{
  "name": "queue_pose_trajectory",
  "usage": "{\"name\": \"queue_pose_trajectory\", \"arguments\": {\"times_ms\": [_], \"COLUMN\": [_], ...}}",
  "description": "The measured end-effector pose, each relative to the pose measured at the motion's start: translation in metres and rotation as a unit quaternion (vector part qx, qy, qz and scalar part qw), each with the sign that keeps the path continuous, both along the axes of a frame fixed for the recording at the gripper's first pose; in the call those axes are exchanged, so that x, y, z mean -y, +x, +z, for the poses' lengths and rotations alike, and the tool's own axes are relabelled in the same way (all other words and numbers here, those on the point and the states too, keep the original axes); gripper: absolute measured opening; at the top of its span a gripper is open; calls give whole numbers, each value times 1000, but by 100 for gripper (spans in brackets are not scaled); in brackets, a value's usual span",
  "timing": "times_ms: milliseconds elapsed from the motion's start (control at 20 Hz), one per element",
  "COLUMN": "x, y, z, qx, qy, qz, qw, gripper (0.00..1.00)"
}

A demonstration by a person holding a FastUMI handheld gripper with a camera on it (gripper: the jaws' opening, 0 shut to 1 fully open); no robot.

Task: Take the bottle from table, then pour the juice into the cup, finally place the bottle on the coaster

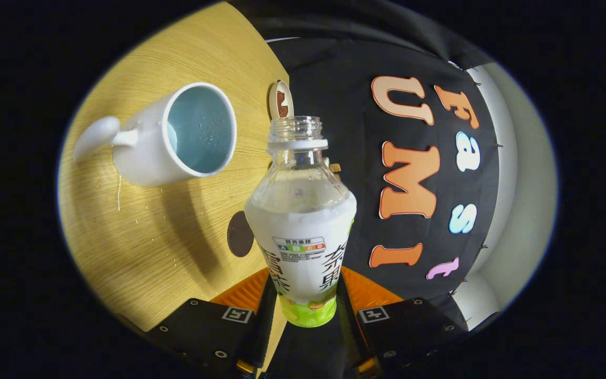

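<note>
On the table (140, 252) we have everything the pour needs, and the whole scene sits rolled relative to the gripper, so we judge the bottle is tipped toward the cup. Largest in view is the bottle (301, 221), uncapped, held between the two fingers of our gripper (305, 310), which press its lower body from both sides. The cup (177, 136) stands beside and beyond the bottle, its mouth facing us, handle pointing away from the bottle; droplets and a thin streak lie on the wood near it. To pour well, we bring the bottle's mouth over the cup's rim before tilting further, and tilt slowly so nothing more spills. Smaller, a dark round disc (240, 233), likely the coaster, lies just beside the bottle. A small spoon-like thing (280, 100) lies beyond the neck.
</note>
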State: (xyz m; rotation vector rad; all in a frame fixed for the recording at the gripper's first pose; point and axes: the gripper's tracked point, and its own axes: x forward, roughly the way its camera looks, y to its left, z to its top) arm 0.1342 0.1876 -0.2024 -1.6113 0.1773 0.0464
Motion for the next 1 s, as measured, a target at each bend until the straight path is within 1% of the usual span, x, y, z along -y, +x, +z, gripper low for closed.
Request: {"name": "queue_pose_trajectory", "arguments": {"times_ms": [200, 500, 1000], "x": [-2, 1, 6], "y": [1, 5, 7], "z": [5, 7, 6], "qx": [9, 10, 5], "qy": [-44, -76, -86], "qz": [11, 15, 13], "qw": [999, 997, 996], "gripper": [59, 59, 59]}}
